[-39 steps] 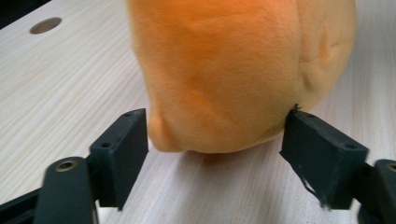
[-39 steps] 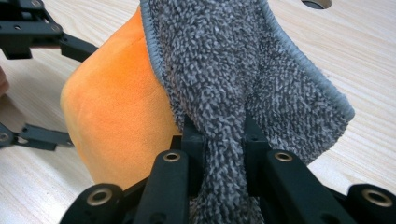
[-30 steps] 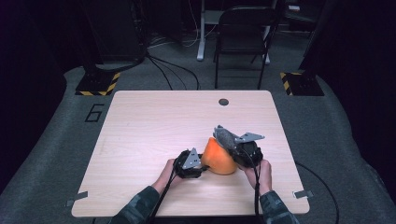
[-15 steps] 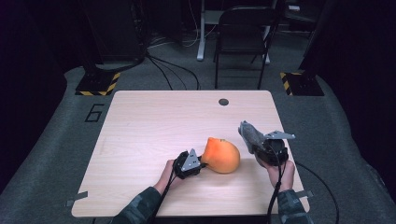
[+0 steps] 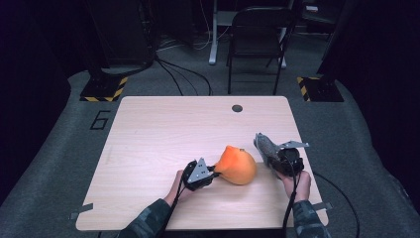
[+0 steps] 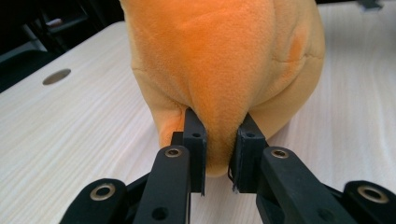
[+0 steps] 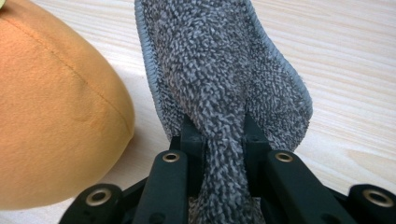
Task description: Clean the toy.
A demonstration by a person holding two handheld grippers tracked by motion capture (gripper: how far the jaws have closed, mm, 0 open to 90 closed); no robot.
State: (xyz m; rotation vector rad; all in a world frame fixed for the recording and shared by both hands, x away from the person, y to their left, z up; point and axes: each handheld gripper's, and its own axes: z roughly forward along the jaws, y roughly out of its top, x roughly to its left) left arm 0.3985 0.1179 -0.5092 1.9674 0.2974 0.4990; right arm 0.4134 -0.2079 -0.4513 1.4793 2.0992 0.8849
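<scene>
Here the left gripper had just closed its jaws, pinching the orange plush; the right gripper clamped the grey cloth. Steadying the plush while wiping lightly seemed best.

Orange plush lies mid-table, its edge pinched; grey nubby cloth – perhaps a mitt – held just right.

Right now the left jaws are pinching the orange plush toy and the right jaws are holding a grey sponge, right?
Not quite. The right gripper holds a grey cloth, a fuzzy one with a stitched edge, not a sponge; the right gripper view shows it. The left gripper does pinch the orange plush toy.
</scene>
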